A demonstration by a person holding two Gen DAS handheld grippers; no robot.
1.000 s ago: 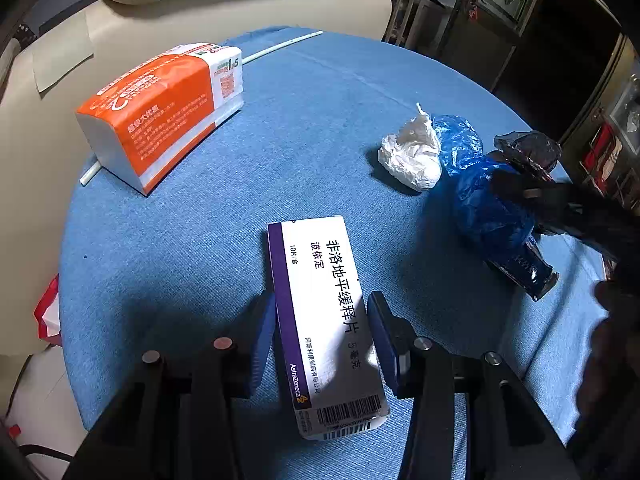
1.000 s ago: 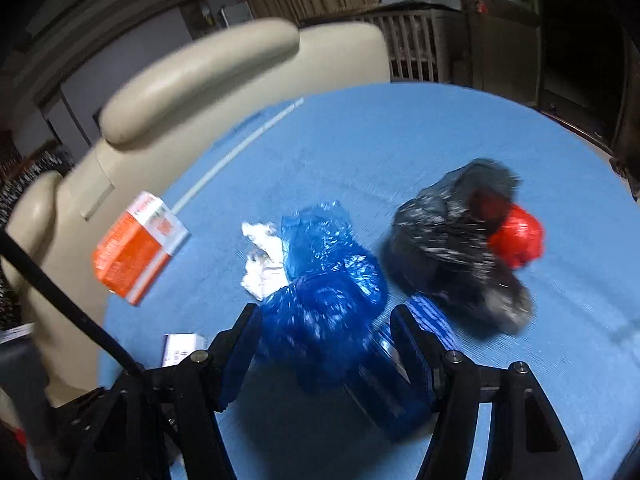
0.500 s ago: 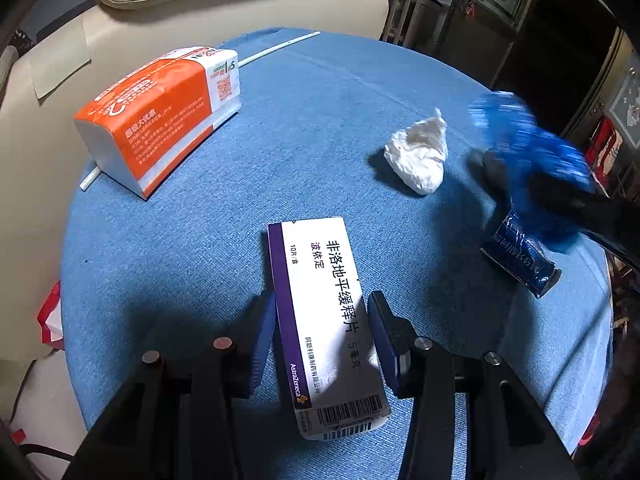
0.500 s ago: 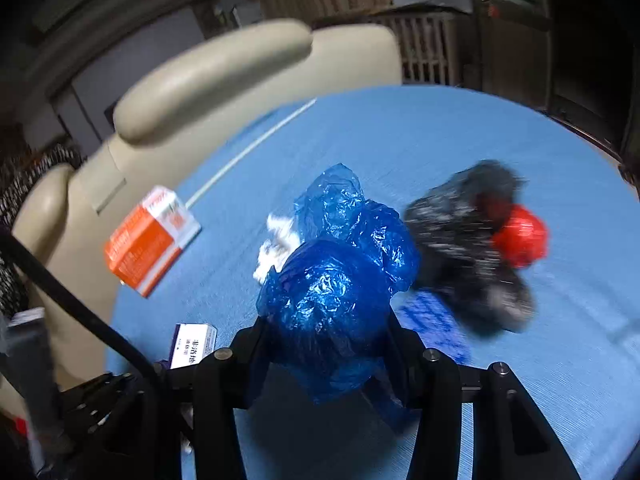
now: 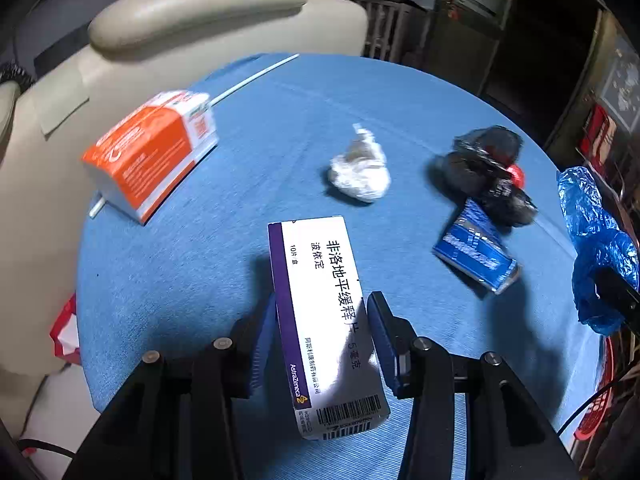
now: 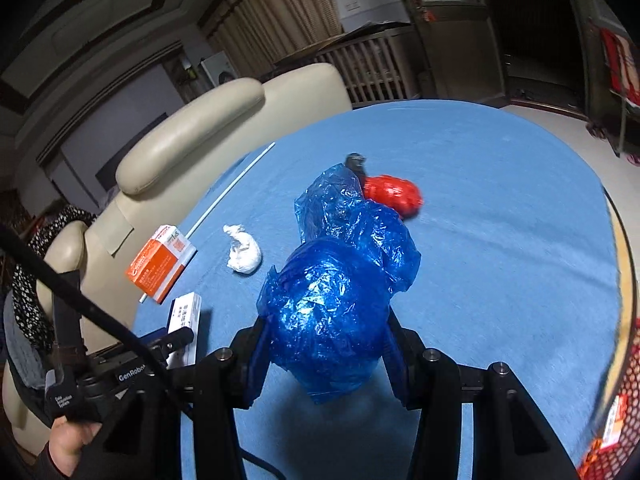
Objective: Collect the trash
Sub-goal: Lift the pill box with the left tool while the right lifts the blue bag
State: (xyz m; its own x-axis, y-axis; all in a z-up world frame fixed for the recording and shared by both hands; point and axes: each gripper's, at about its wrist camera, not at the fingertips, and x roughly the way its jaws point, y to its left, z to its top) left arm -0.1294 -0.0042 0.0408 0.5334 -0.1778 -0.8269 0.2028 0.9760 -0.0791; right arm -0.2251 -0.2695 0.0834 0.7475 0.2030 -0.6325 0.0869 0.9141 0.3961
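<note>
My left gripper is shut on a white medicine box with a purple stripe, and the box throws a shadow on the blue tablecloth. A crumpled blue plastic bag hangs above the cloth, with my right gripper shut on it. The left wrist view shows this bag at the right edge. On the cloth lie a white tissue wad, a black bag with a red lump and a crushed blue pack. The medicine box shows at the lower left.
An orange and white carton lies at the table's left, on a thin white stick. A beige padded chair stands behind the round table. A red mesh thing sits by the table's right edge. A hand holds the left gripper.
My right gripper closed on the blue bag, lifted it off the table and carried it to the right, uncovering the black bag and blue pack. My left gripper rose a little with the box.
</note>
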